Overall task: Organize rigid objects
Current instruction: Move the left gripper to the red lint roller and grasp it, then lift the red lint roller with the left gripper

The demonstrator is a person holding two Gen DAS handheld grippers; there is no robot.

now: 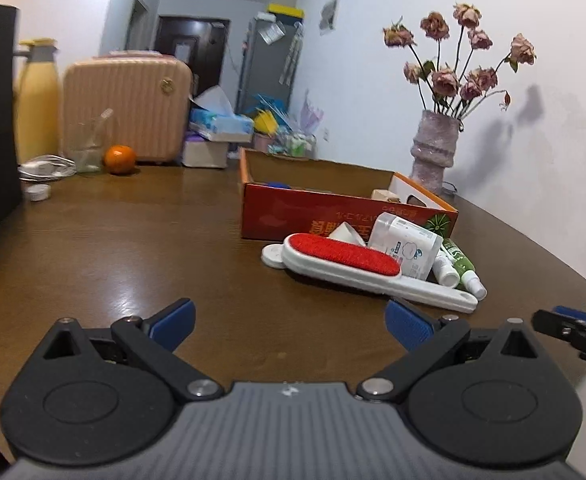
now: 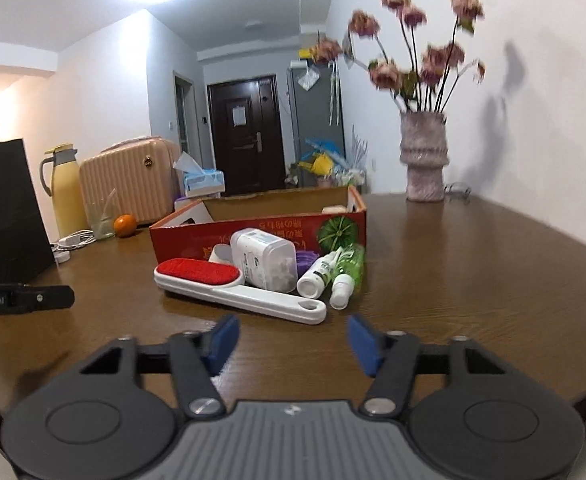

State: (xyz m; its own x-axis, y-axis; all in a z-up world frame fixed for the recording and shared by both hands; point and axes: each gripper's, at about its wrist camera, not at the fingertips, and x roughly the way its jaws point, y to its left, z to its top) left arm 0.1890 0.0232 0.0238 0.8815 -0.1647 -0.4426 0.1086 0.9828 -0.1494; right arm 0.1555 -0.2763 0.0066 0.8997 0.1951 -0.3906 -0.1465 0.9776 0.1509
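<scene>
A white lint brush with a red pad [image 1: 345,256] [image 2: 213,274] lies on the brown table in front of an open red cardboard box [image 1: 293,212] [image 2: 197,236]. Beside it lie a white tub [image 1: 407,248] [image 2: 267,260], a small white bottle [image 1: 445,270] [image 2: 317,276] and a green spray bottle [image 1: 463,266] [image 2: 347,270]. My left gripper [image 1: 289,326] is open and empty, short of the brush. My right gripper [image 2: 293,340] is open and empty, just short of the brush handle; it also shows in the left wrist view [image 1: 573,330].
A vase of dried roses [image 1: 433,152] [image 2: 423,156] stands at the back right by the wall. At the back left stand a pink suitcase [image 1: 129,108], a yellow jug [image 1: 37,100], an orange [image 1: 120,159], a glass and a tissue box. A black bag [image 2: 5,212] stands at the left.
</scene>
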